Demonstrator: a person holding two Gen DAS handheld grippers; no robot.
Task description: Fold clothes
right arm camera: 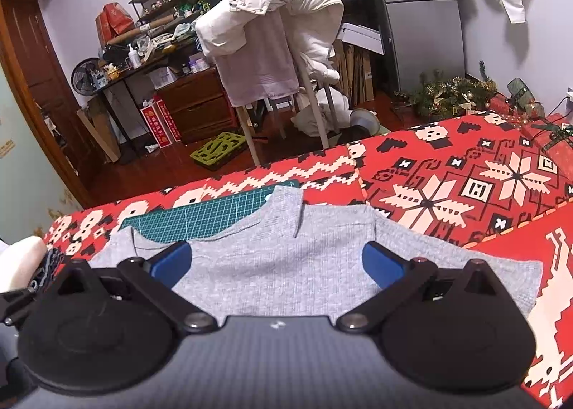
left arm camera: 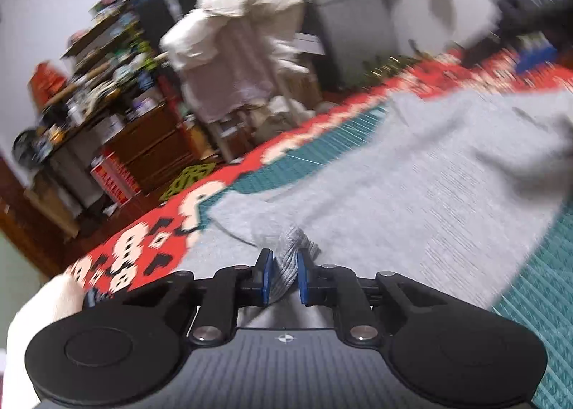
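A grey ribbed knit garment (right arm camera: 275, 266) lies partly folded on a green cutting mat (right arm camera: 215, 215) over a red patterned cloth. In the left wrist view the grey garment (left arm camera: 412, 187) stretches away to the right, blurred by motion, and my left gripper (left arm camera: 284, 278) is shut on a bunched ribbed edge of it, lifted off the surface. My right gripper (right arm camera: 275, 262) hovers over the garment's middle with its blue pads (right arm camera: 381, 267) wide apart, open, nothing between them. A hand shows at the left edge of each view.
The red patterned cloth (right arm camera: 447, 173) covers the work surface to the right. Beyond its far edge stand a chair draped with white clothes (right arm camera: 272, 37), a cluttered shelf and desk (right arm camera: 161, 33), a wooden drawer unit (right arm camera: 197, 101) and a grey fridge (right arm camera: 422, 15).
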